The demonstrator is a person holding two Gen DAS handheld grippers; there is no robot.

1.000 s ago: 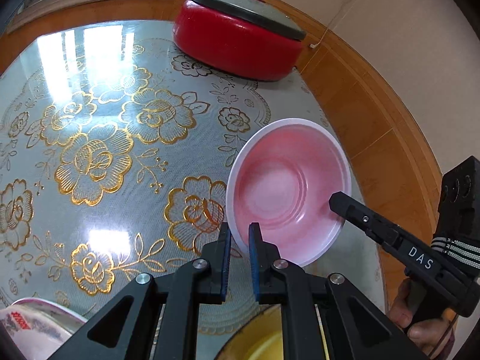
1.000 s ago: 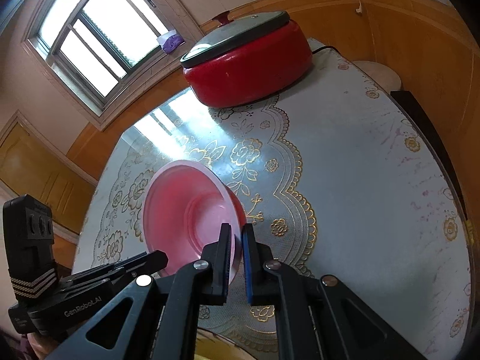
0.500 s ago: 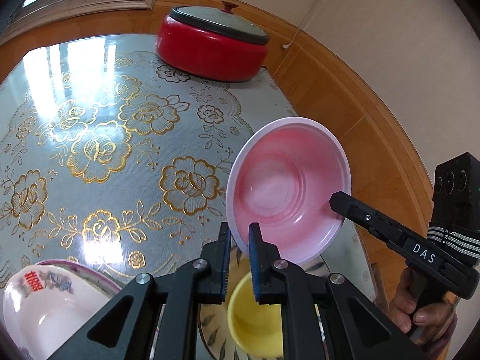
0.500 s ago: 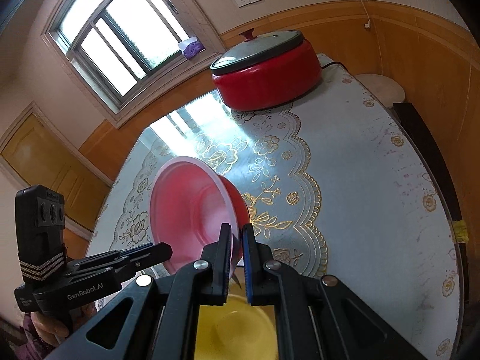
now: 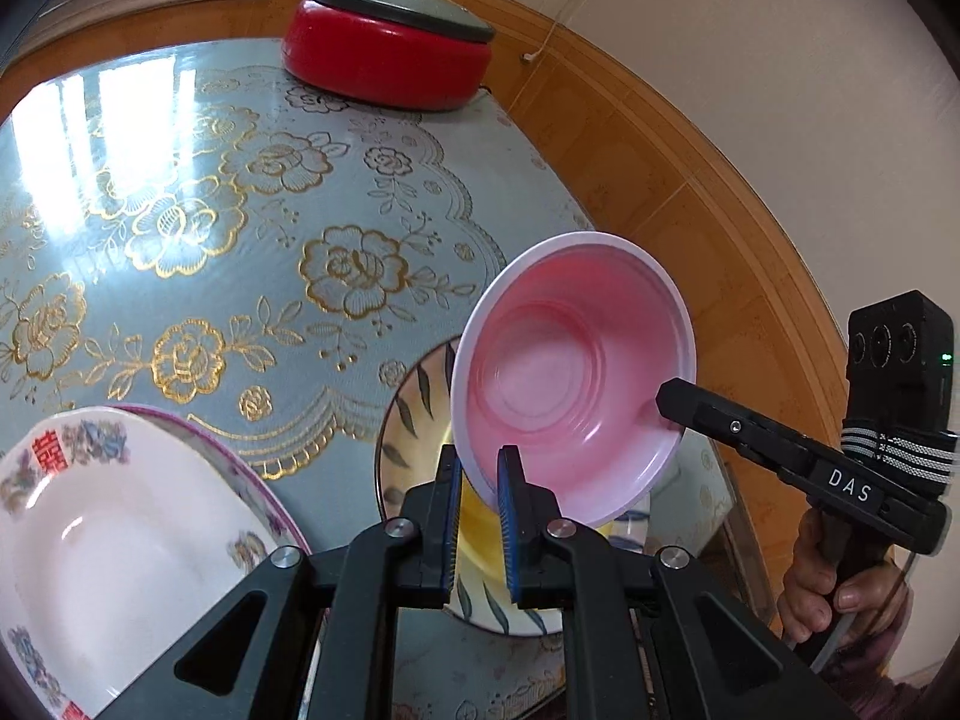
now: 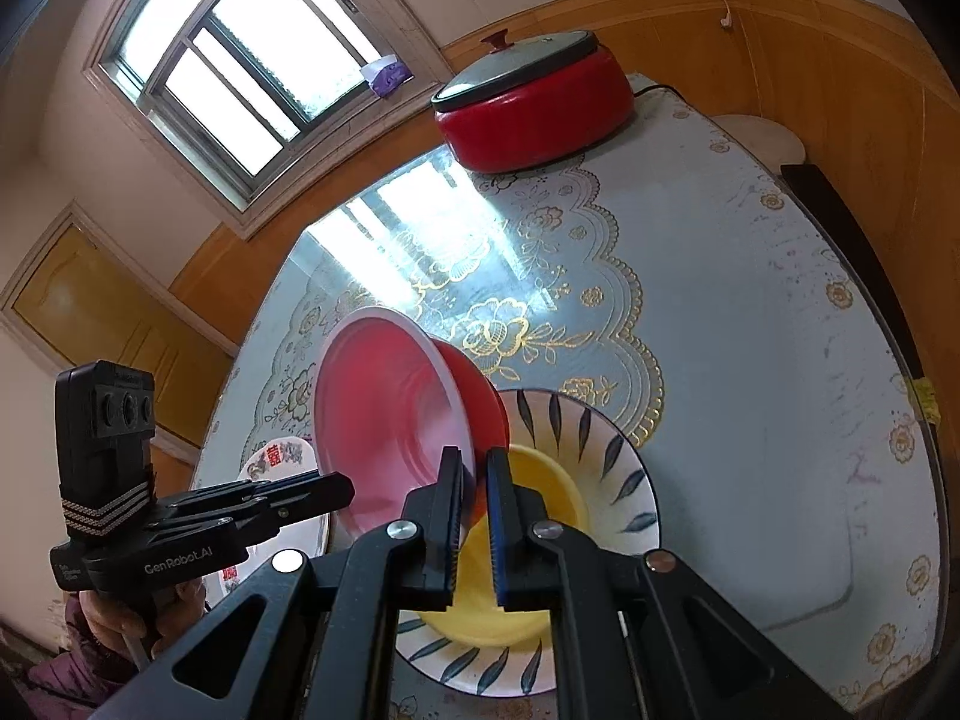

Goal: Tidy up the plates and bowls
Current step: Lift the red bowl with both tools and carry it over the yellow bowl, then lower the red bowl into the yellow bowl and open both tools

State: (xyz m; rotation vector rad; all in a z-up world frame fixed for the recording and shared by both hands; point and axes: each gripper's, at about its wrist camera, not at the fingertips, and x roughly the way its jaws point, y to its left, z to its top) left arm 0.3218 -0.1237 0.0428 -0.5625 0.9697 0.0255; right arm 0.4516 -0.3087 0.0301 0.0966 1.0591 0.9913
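Note:
Both grippers hold a pink bowl (image 5: 570,378) (image 6: 390,414) tilted in the air. My left gripper (image 5: 480,468) is shut on its near rim, and my right gripper (image 6: 474,468) is shut on the opposite rim. In the left wrist view the right gripper (image 5: 666,402) shows at the bowl's right edge. Beneath the bowl a yellow bowl (image 6: 540,492) sits inside a leaf-patterned plate (image 6: 618,450) (image 5: 414,414). A white flowered plate (image 5: 120,516) (image 6: 282,456) with red characters lies to the left.
A red electric pot (image 5: 390,60) (image 6: 534,108) with a grey lid stands at the table's far end. The table (image 5: 180,210) has a glossy blue cloth with gold flowers. A wood-panelled wall runs close along the right edge. A hand (image 5: 840,582) grips the right gripper's handle.
Both grippers carried the pink bowl back toward the near end of the table. The leaf-patterned plate, yellow bowl and white flowered plate have come into view below it.

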